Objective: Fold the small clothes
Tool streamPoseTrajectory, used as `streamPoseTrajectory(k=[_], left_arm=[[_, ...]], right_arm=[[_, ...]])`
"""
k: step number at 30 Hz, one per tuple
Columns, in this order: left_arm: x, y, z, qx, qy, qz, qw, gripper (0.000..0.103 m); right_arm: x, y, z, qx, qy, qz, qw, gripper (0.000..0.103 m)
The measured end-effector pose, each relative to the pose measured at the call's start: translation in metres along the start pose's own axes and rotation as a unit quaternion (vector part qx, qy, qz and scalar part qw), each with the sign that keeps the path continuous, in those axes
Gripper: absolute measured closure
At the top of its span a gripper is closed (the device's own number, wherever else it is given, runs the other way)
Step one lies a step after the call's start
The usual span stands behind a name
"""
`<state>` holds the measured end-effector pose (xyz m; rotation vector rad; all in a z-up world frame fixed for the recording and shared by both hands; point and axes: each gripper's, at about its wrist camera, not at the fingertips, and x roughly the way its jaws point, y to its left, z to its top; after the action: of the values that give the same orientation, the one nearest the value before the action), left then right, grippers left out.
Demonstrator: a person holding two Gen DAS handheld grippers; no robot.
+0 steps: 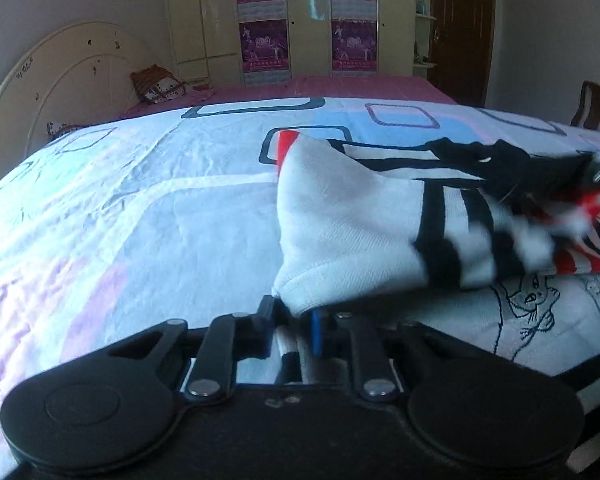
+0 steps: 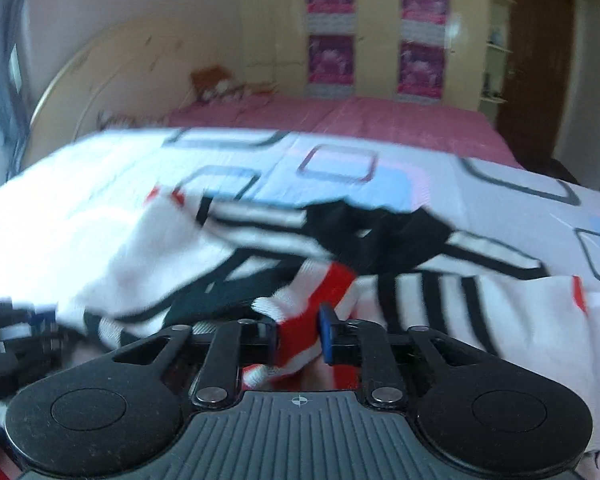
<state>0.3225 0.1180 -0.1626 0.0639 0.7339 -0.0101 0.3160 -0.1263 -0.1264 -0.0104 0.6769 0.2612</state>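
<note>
Gripping the small garment (image 1: 352,216) at two places, we hold it lifted over the patterned bedsheet (image 1: 148,216) — white knit with black stripes and red trim. Our left gripper (image 1: 296,320) is clamped on the white hem, cloth bunched between its jaws. Our right gripper (image 2: 300,320) is pinched together on a red-and-white edge. From the left wrist view the right gripper shows blurred at the far side — the garment stretches between them

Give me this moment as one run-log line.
left gripper: shut on garment hem | right gripper: shut on its red-striped edge | garment: lifted over bedsheet | fold: unfinished
</note>
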Motion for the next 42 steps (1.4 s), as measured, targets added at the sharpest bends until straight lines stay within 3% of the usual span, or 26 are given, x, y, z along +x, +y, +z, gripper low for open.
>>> streamPoseTrajectory(k=[5, 9, 12, 14, 16, 17, 21, 23, 24, 26, 27, 28, 31, 33, 34, 38, 39, 41, 42], left_arm=[[0.0, 0.002, -0.002, -0.014, 0.004, -0.006, 0.9999, 0.086], [-0.002, 0.002, -0.003, -0.012, 0.008, -0.009, 0.9999, 0.087], [-0.005, 0.003, -0.003, -0.005, 0.012, -0.014, 0.9998, 0.087], [-0.008, 0.004, -0.005, -0.003, 0.015, -0.016, 0.9997, 0.087], [-0.011, 0.005, -0.006, -0.005, 0.018, -0.02, 0.9996, 0.087], [-0.011, 0.005, -0.006, -0.005, 0.02, -0.021, 0.9996, 0.087], [-0.015, 0.004, -0.006, -0.003, 0.023, -0.024, 0.9994, 0.087], [-0.017, 0.004, -0.007, -0.003, 0.024, -0.025, 0.9994, 0.087], [-0.016, 0.004, -0.007, -0.002, 0.025, -0.025, 0.9994, 0.087], [-0.014, 0.004, -0.007, 0.001, 0.028, -0.024, 0.9993, 0.087], [-0.013, 0.003, -0.008, 0.003, 0.028, -0.022, 0.9993, 0.087], [-0.012, 0.002, -0.007, 0.003, 0.029, -0.021, 0.9994, 0.087], [-0.011, 0.002, -0.006, -0.001, 0.032, -0.018, 0.9993, 0.087], [-0.01, 0.002, -0.006, 0.002, 0.031, -0.017, 0.9994, 0.087], [-0.011, 0.002, -0.006, 0.003, 0.031, -0.017, 0.9994, 0.087], [-0.015, 0.006, -0.002, -0.009, 0.038, -0.031, 0.9988, 0.085], [-0.018, 0.009, -0.002, -0.013, 0.04, -0.037, 0.9984, 0.085], [-0.03, 0.014, 0.0, -0.02, 0.04, -0.052, 0.9977, 0.085], [-0.038, 0.017, 0.001, -0.023, 0.035, -0.058, 0.9974, 0.085]], right_arm=[[-0.027, -0.054, 0.006, 0.088, -0.021, -0.034, 0.995, 0.096], [-0.018, -0.082, -0.016, 0.14, 0.037, -0.017, 0.989, 0.096], [-0.024, -0.089, -0.027, 0.162, 0.043, 0.0, 0.986, 0.095], [-0.024, -0.096, -0.03, 0.183, 0.053, 0.012, 0.982, 0.087], [-0.028, -0.102, -0.033, 0.207, 0.051, 0.026, 0.977, 0.045], [-0.031, -0.103, -0.034, 0.213, 0.046, 0.031, 0.976, 0.041], [-0.03, -0.1, -0.033, 0.218, 0.042, 0.04, 0.974, 0.041], [-0.026, -0.105, -0.033, 0.235, 0.037, 0.037, 0.971, 0.056], [-0.024, -0.109, -0.032, 0.247, 0.034, 0.036, 0.968, 0.07], [-0.021, -0.113, -0.029, 0.261, 0.026, 0.03, 0.965, 0.077], [-0.019, -0.113, -0.026, 0.254, 0.028, 0.025, 0.966, 0.096], [-0.018, -0.112, -0.025, 0.246, 0.029, 0.021, 0.969, 0.097], [-0.041, -0.103, -0.016, 0.204, -0.027, 0.022, 0.978, 0.098], [-0.052, -0.094, -0.014, 0.146, -0.048, -0.006, 0.988, 0.098], [-0.051, -0.096, -0.017, 0.133, -0.041, -0.019, 0.99, 0.098], [-0.023, -0.111, -0.037, 0.141, 0.055, -0.023, 0.988, 0.097], [-0.025, -0.113, -0.04, 0.145, 0.055, -0.024, 0.988, 0.097], [-0.038, -0.119, -0.041, 0.158, 0.034, -0.03, 0.986, 0.087], [-0.045, -0.121, -0.04, 0.157, 0.023, -0.041, 0.987, 0.073]])
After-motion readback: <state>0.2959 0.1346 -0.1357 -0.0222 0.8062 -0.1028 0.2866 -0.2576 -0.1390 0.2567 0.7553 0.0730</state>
